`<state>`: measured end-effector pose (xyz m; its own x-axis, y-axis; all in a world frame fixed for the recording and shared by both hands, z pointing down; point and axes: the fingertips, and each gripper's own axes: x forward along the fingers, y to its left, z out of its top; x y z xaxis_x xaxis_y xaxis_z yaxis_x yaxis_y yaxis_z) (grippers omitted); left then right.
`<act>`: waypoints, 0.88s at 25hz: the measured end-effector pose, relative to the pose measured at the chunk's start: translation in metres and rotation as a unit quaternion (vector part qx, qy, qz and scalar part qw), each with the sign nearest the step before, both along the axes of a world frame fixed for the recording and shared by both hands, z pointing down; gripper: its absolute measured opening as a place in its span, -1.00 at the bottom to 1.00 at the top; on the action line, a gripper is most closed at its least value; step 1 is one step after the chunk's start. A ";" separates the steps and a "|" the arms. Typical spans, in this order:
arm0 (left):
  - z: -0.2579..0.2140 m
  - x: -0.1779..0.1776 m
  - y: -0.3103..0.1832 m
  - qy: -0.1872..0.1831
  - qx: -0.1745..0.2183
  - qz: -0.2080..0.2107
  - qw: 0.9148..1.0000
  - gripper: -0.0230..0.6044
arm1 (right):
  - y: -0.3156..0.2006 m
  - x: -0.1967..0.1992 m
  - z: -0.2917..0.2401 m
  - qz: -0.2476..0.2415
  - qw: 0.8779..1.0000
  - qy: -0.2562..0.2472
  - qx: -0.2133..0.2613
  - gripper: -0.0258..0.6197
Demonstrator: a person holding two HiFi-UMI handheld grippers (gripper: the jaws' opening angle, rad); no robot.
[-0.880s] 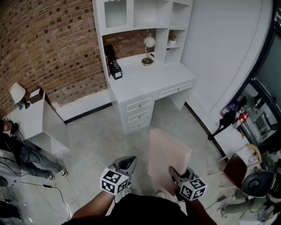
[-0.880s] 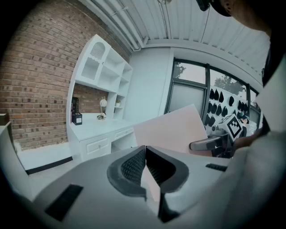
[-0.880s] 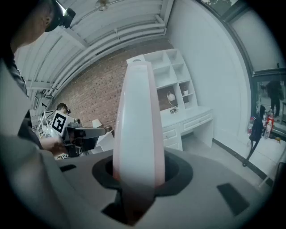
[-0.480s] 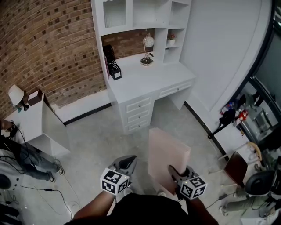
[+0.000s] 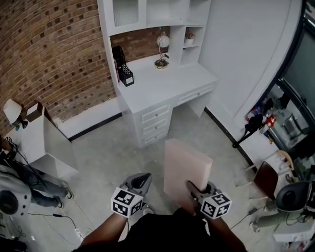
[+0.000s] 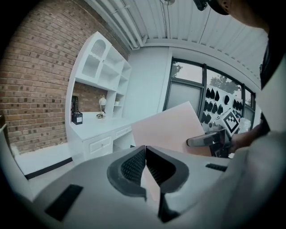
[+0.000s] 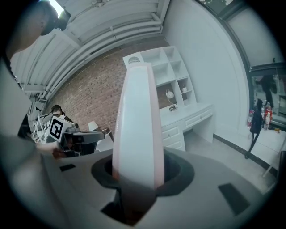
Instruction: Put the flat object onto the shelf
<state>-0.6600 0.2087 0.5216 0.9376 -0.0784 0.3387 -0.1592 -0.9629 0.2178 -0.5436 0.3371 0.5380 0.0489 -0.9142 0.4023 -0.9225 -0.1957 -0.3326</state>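
Observation:
A flat pale pink box [image 5: 186, 169] stands upright above the floor, with my right gripper [image 5: 196, 193] shut on its lower edge. In the right gripper view the box [image 7: 136, 120] rises edge-on from between the jaws and fills the middle. My left gripper [image 5: 143, 182] hangs beside it on the left, shut and empty; its pads [image 6: 145, 166] meet. The left gripper view shows the pink box [image 6: 167, 129] and the right gripper [image 6: 210, 141] off to the right. The white desk with its shelf unit [image 5: 153, 15] stands ahead against the brick wall.
On the desk top [image 5: 165, 86] stand a black holder [image 5: 121, 66] and a small globe ornament [image 5: 162, 47]. A white side cabinet [image 5: 42, 142] is at the left. A seated person [image 5: 19, 182] and cables lie at the far left. Chairs [image 5: 268, 179] and clutter stand at the right.
The view has shifted slightly toward the desk, and the pink box is carried a little higher and nearer to it. Both grippers keep their places relative to each other.

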 end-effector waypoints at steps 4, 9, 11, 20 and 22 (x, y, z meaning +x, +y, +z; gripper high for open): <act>0.009 0.005 -0.004 -0.004 -0.010 0.012 1.000 -0.91 | 0.001 0.001 0.004 0.015 1.000 -0.016 -0.005 -0.39; 0.012 0.037 -0.005 -0.006 -0.013 0.031 0.999 -0.91 | -0.001 0.030 0.005 0.028 1.000 -0.005 -0.004 -0.40; 0.014 0.057 -0.007 -0.008 -0.012 0.034 0.999 -0.91 | -0.005 0.050 0.004 0.029 1.000 0.006 -0.004 -0.40; 0.004 0.171 -0.026 -0.011 -0.008 0.023 1.000 -0.91 | -0.036 0.165 0.009 0.019 0.999 -0.030 0.015 -0.40; -0.001 0.203 -0.032 -0.004 -0.015 0.013 1.000 -0.91 | -0.042 0.199 0.001 0.015 0.999 -0.018 0.025 -0.40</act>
<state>-0.4570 0.1763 0.5202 0.9364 -0.0438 0.3483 -0.1360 -0.9599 0.2451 -0.3451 0.2954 0.5390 0.0635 -0.9312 0.3588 -0.9040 -0.2060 -0.3746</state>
